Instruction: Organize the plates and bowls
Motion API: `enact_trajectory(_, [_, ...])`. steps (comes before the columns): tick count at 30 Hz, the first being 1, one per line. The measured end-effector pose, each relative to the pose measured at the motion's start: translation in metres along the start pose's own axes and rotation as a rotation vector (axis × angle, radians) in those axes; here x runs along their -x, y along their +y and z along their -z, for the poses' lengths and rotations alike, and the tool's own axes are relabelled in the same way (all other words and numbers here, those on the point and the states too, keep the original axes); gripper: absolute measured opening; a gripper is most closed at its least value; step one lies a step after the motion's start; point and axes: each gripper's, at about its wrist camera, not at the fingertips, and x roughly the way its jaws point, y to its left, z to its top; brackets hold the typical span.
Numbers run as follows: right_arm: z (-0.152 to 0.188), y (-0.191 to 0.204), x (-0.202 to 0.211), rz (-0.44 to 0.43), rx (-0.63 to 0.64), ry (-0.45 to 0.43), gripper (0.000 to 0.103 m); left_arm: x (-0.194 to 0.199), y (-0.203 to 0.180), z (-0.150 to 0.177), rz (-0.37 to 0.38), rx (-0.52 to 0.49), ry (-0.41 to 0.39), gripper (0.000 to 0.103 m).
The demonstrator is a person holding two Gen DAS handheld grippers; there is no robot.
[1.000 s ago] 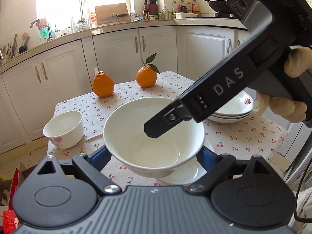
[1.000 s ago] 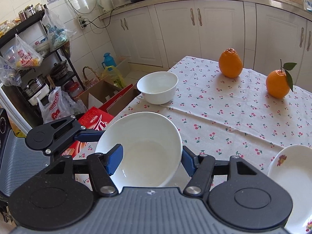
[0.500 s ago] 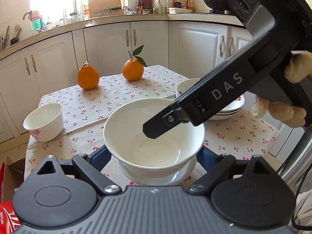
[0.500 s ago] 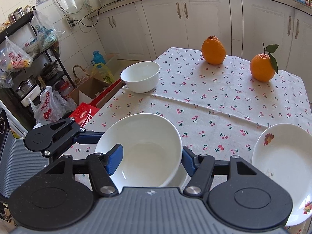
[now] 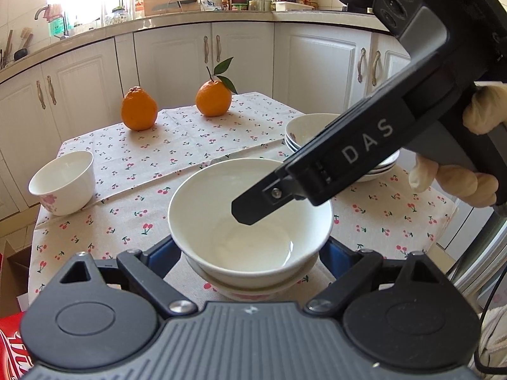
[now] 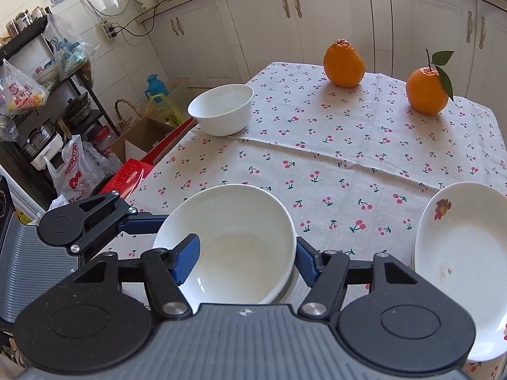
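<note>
From the left wrist, our left gripper is straddling the white bowl, seated on another bowl. From the right wrist, our right gripper is pinching its rim dead ahead.

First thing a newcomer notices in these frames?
The big white bowl at the near table edge, sitting in another bowl, with both grippers around it: the left gripper straddles it, while the right gripper has one finger inside the rim and one outside. Next, two oranges at the far side and a small bowl far left.
</note>
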Motion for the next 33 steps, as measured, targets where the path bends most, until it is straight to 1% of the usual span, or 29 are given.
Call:
enact_trajectory(18, [0.0, -0.002, -0.003, 0.001, -0.019, 0.004, 0.071, -0.005, 0.002, 0.001, 0.01, 0.011, 0.014, 0.094])
enact_trajectory(20, [0.001, -0.002, -0.003, 0.003, -0.017, -0.001, 0.077, -0.005, 0.001, 0.001, 0.004, 0.003, 0.01, 0.095])
enact_trajectory(22, [0.0, -0.002, 0.0, 0.0, -0.01, -0.021, 0.088, -0.003, 0.0, 0.001, -0.01, -0.015, 0.001, 0.1])
enact_trajectory(24, [0.0, -0.001, 0.003, -0.007, -0.003, -0.039, 0.094, -0.001, 0.001, 0.001, -0.01, -0.019, -0.003, 0.1])
enact_trajectory(26, [0.0, 0.001, 0.005, -0.003, 0.007, -0.052, 0.097, 0.002, 0.001, 0.002, -0.005, -0.018, -0.002, 0.1])
enact_trajectory(27, [0.0, 0.002, 0.006, 0.003, 0.011, -0.059, 0.101, 0.004, 0.001, 0.003, -0.005, -0.019, -0.001, 0.1])
enact_trajectory(28, [0.0, 0.002, 0.007, 0.004, 0.017, -0.063, 0.103, 0.006, 0.001, 0.004, -0.003, -0.021, -0.001, 0.1])
enact_trajectory(33, [-0.001, 0.005, 0.006, 0.013, 0.034, -0.065, 0.103, 0.016, 0.002, 0.009, -0.011, -0.036, 0.005, 0.1])
